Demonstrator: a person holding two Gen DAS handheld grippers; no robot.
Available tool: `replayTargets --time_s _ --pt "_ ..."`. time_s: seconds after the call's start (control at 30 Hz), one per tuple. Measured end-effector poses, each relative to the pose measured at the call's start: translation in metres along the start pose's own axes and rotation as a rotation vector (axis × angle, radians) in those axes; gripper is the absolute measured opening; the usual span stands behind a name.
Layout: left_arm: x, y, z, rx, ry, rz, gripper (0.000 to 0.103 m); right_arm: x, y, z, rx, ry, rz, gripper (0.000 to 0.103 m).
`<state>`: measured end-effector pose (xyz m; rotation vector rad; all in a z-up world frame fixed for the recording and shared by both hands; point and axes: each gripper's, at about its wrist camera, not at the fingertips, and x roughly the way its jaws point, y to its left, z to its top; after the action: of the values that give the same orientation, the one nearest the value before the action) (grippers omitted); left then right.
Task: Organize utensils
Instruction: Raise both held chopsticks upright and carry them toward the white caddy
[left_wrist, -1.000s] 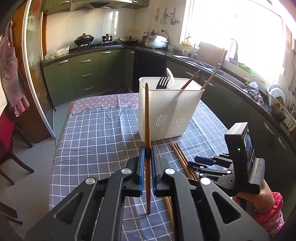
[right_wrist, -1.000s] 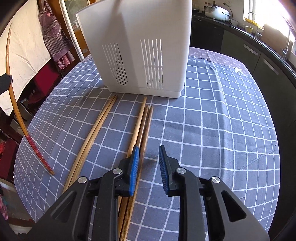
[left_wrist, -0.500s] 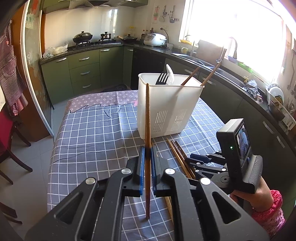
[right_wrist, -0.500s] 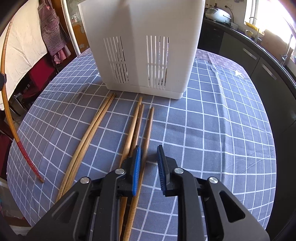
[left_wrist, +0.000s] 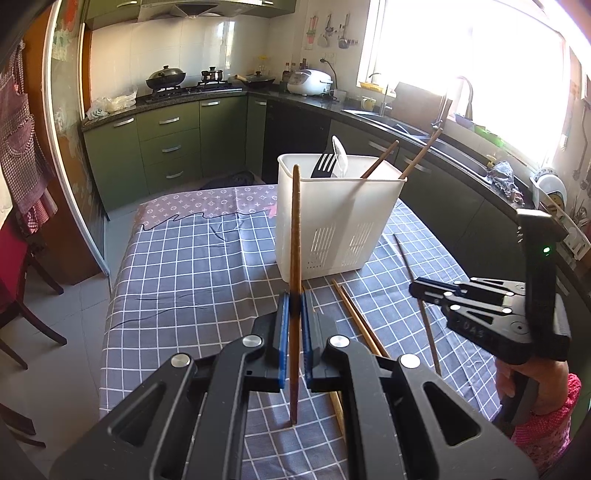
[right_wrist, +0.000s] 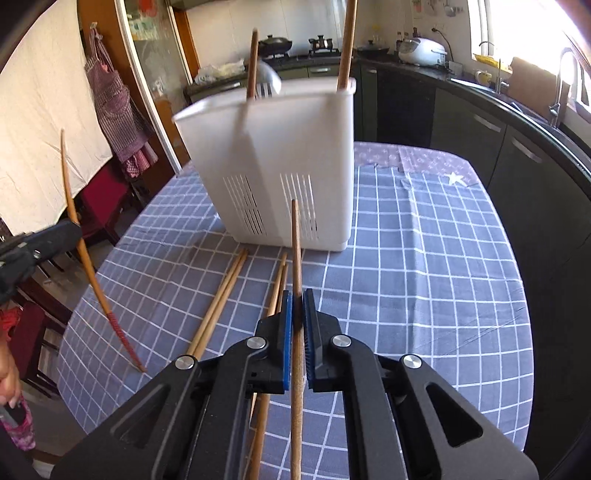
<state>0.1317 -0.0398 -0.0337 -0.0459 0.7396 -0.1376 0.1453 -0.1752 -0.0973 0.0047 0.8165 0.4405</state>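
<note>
Chopstick (right_wrist: 295, 258) pinched upright in the right claw (right_wrist: 297, 321), white utensil caddy (right_wrist: 273, 162) dead ahead at twelve o'clock. Left claw (left_wrist: 292, 325) grips another chopstick (left_wrist: 295, 229), caddy at one o'clock.

The right tool (left_wrist: 417, 290) bears faint embossed letters, seemingly "UAS"; nothing else is readable.

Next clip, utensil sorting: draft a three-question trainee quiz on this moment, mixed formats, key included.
1. True or false: the left gripper is shut on a chopstick.
2. Multiple choice: what does the right gripper hold? A) a fork B) a chopstick C) nothing
3. Fill in: the black fork stands inside the white ____.

Key:
1. True; it is pinched upright between the blue pads.
2. B
3. Utensil holder; two chopsticks lean in it, and four more lie on the checked tablecloth.
</note>
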Motion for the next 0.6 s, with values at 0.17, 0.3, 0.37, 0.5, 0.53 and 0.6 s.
replayTargets --time_s 0.17,0.3,0.37,0.5,0.53,0.6 --pt "-0.007 -0.003 0.001 0.012 -0.009 0.000 0.007 -0.043 0.002 0.007 -0.007 -0.100 0.010 0.007" --pt "-0.012 -0.007 0.002 0.022 -0.014 0.004 0.007 -0.065 0.004 0.005 -0.017 -0.141 0.007 0.007" --pt "-0.013 -0.009 0.003 0.030 -0.012 0.006 0.007 -0.071 0.006 0.004 -0.023 -0.151 0.002 0.007" --pt "-0.013 -0.012 0.002 0.040 -0.008 0.010 0.007 -0.077 0.008 0.002 -0.022 -0.158 -0.002 0.007" --pt "-0.013 -0.013 0.003 0.041 -0.007 0.011 0.007 -0.078 0.008 0.000 -0.020 -0.159 0.000 0.007" --pt "-0.014 -0.014 0.003 0.042 -0.006 0.011 0.007 -0.076 0.007 -0.001 -0.022 -0.159 0.001 0.007"
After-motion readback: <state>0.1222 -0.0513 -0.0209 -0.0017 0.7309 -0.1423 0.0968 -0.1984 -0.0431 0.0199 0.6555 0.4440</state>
